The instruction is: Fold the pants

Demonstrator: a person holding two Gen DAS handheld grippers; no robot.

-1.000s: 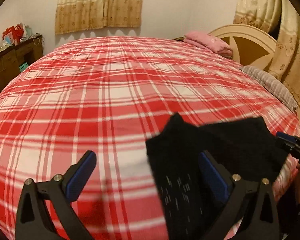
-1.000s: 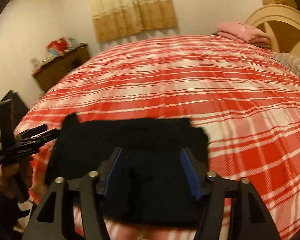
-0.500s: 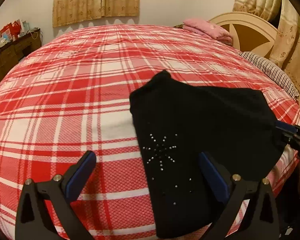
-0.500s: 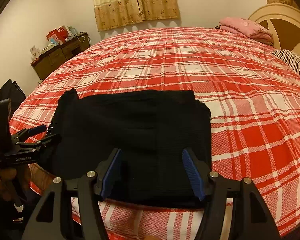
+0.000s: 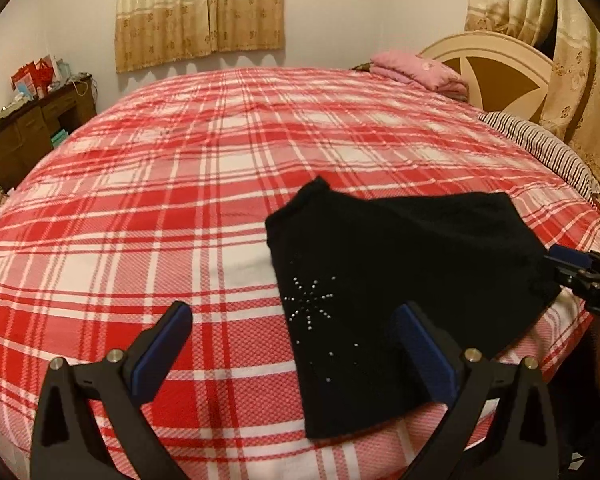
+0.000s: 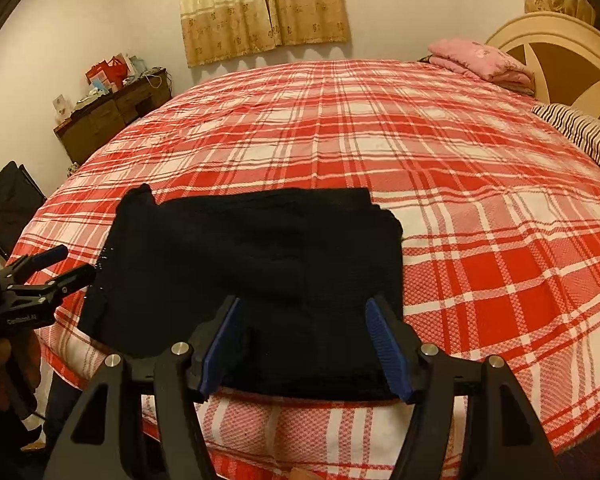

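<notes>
Since 1.0 s ago both grippers have pulled back from the pants point(image 5: 400, 280); more of the cloth now shows in each view, and the bed point(image 5: 180, 200) reads sharper.

Surroundings: red-and-white plaid cover over the whole bed. Pink folded bedding point(image 6: 480, 60) sits at the far end by the cream headboard point(image 6: 560, 60). Striped pillow point(image 5: 540, 148) lies along the right edge. Brown dresser point(image 6: 112, 116) with clutter on top stands by the wall at left; beige curtains point(image 5: 200, 8) hang above the far side. Nothing lies on the pants.

Left gripper point(image 5: 296, 348): jaws spread wide, nothing held. The right finger overlaps the pants' near edge in view; contact cannot be told. Left finger is over bare cover.

Right gripper point(image 6: 304, 344): jaws apart, nothing pinched, both fingers standing over the near edge of the pants.

Pants: black, folded into a flat, roughly rectangular stack, near the front edge of the bed. One corner peaks up at the far left. Small silver studs point(image 5: 308, 300) form a starburst on the left panel. Layered edges show at the far right corner in the right view.
</notes>
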